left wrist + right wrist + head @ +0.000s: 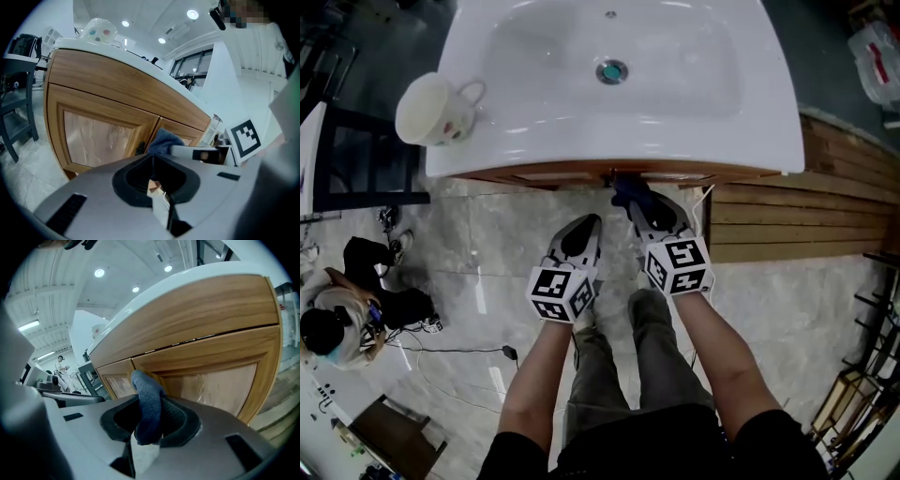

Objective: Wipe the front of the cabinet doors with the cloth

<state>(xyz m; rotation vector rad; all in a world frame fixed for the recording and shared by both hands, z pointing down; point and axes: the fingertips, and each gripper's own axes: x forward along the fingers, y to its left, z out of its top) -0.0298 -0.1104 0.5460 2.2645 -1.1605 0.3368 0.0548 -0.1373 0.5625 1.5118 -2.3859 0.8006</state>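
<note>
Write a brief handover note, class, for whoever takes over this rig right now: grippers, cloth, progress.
Right gripper: shut on the blue cloth, held up near the seam between the two cabinet doors; contact unclear.
Left gripper: shut, empty, back from the cabinet.
Done: no wiped patch shows, so progress cannot be told.
Left: wipe both door fronts.

Dark blue cloth [147, 404]; brown wood-grain cabinet doors [220, 376]; white sink [534, 56]; cream, spotted cup [431, 111]; grey marbled floor [487, 253].

Overhead; gripper views near cabinet [108, 89]
</note>
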